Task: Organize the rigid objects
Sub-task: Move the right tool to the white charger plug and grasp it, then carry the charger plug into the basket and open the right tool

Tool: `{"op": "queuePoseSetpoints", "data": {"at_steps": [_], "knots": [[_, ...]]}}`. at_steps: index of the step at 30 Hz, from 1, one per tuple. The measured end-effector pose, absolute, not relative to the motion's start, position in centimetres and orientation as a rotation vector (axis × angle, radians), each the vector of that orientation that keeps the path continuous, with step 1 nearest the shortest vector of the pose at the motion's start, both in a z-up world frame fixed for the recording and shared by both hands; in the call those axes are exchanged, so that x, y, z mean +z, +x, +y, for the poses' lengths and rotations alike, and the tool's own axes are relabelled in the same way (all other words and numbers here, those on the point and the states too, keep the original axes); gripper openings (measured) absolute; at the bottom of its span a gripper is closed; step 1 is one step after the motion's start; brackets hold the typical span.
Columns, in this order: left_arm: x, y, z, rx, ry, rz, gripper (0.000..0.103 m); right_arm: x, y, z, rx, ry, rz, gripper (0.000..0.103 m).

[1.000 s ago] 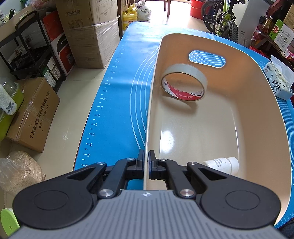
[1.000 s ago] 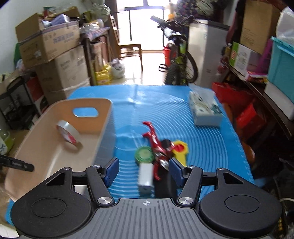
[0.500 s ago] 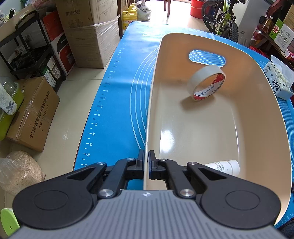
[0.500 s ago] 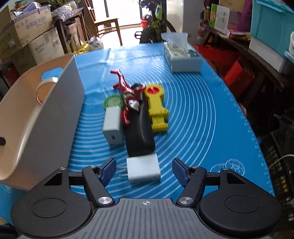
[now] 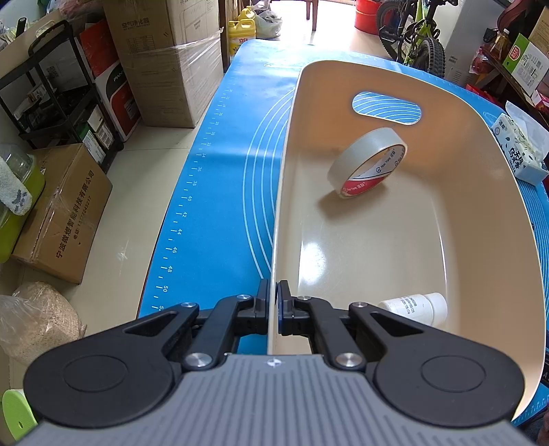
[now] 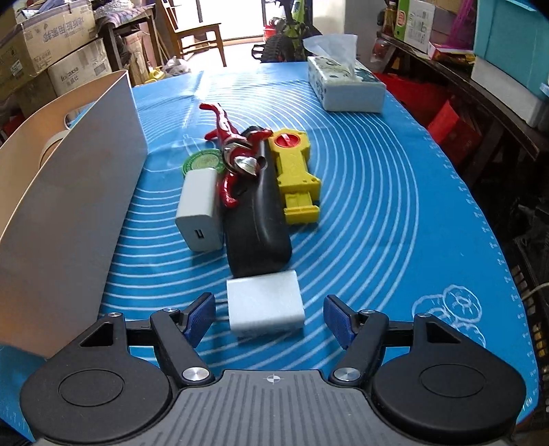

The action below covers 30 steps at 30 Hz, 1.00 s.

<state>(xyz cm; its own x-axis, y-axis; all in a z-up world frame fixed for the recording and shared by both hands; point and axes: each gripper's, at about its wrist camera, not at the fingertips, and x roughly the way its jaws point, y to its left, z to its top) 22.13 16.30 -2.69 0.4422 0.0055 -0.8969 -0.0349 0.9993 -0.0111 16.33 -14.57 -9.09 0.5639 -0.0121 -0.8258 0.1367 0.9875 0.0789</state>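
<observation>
Tape roll (image 5: 368,161) has rolled to the bin's (image 5: 494,178) far right and tipped, beside nothing; the left gripper (image 5: 273,305) stays clenched on the bin's near wall. The right gripper (image 6: 269,317) has dropped low, fingers spread around the white adapter (image 6: 264,303), seemingly untouched, so a grasp looks imminent.

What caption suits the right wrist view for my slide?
Open right gripper straddles a white charger on the blue mat.

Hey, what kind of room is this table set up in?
Probably a home storage room or cluttered living space: stacked cardboard boxes, a parked bicycle, and a wooden chair by a bright doorway.
</observation>
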Motion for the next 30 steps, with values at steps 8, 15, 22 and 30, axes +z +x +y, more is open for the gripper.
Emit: {"op": "queuePoseSetpoints", "data": {"at_steps": [8,15,22,30], "knots": [[-2.7,22.1,16.3,0.025,-0.029,1.113,0.005,-9.7,16.6,-13.5,-0.066,0.109,0.963,0.075],[-2.7,22.1,16.3,0.026,-0.029,1.113,0.005,-9.9,16.1,-12.9,-0.068,0.046,0.939,0.064],[-2.7,22.1,16.2,0.026,-0.028,1.113,0.005,-9.8,15.6,-12.4,-0.087,0.003,0.925,0.064],[-2.7,22.2,16.2,0.026,-0.029,1.113,0.005,-7.0,15.0,-13.2,-0.107,0.042,0.854,0.064]]}}
